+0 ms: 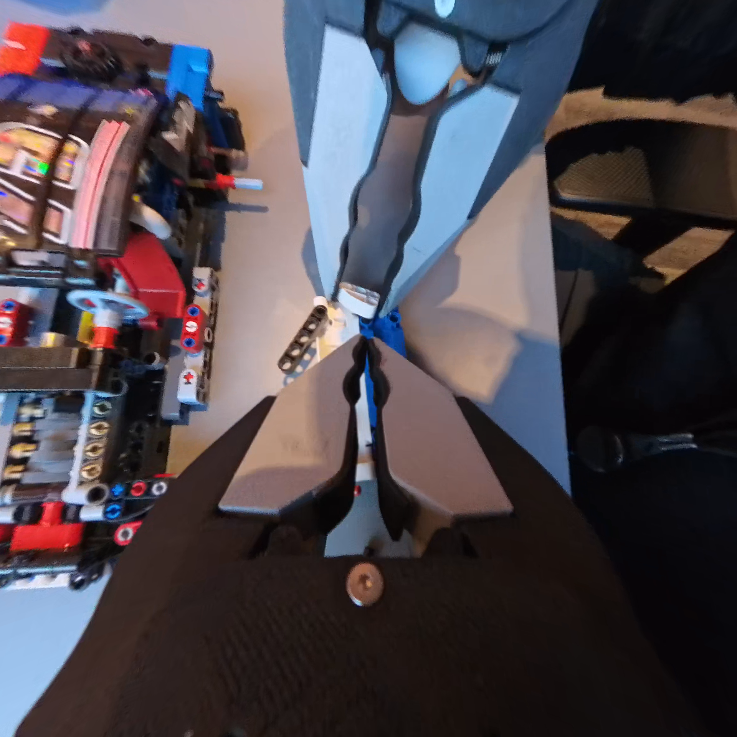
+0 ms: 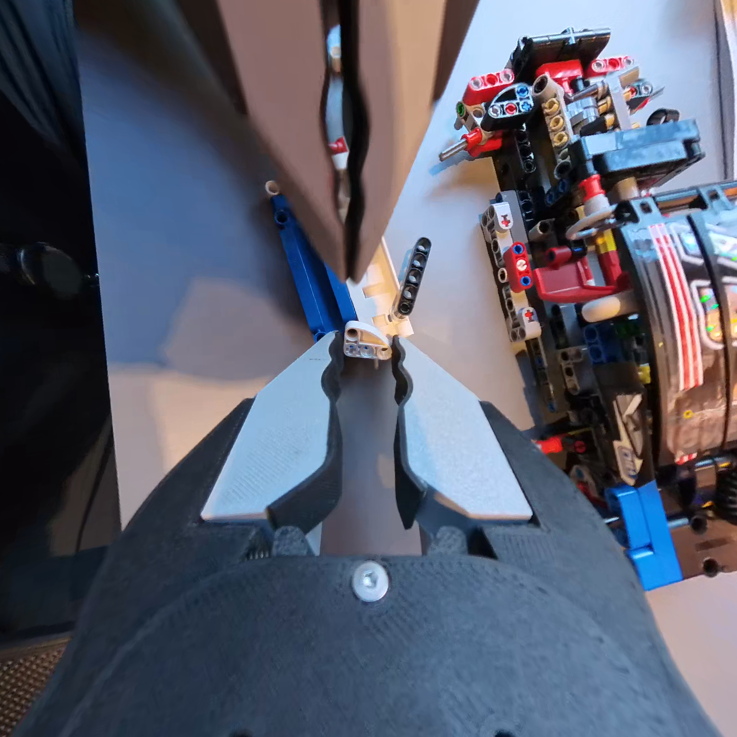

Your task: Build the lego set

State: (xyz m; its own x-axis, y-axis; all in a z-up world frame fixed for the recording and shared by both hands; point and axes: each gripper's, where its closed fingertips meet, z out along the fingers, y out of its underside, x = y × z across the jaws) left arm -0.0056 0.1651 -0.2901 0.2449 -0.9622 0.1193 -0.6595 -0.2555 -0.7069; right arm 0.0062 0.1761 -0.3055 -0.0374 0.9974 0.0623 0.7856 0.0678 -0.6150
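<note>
Left gripper: fingers pressed nearly together, clamped on a blue-and-white sub-assembly that runs between the jaws and sticks out past the tips.
Left gripper from the other side: in the right wrist view it comes down from above, tips closed on the same sub-assembly.
Right gripper: jaws partly closed, holding a small white curved piece between the fingertips.
Right gripper from the other side: in the left wrist view it reaches in from the top, tip to tip with the left gripper, the white curved piece in its tips.
White piece vs sub-assembly: right at the sub-assembly's near end; whether it is seated I cannot tell.
Black beam: a short holed beam attached to the sub-assembly's white end, just beyond the right gripper's tips, angled off to its right.
Lego model: large partly built car, left of the left gripper; right of the right gripper in the other view; apart from both.
Table: pale surface under everything.
Chair: dark, past the table edge, right of the left gripper.
</note>
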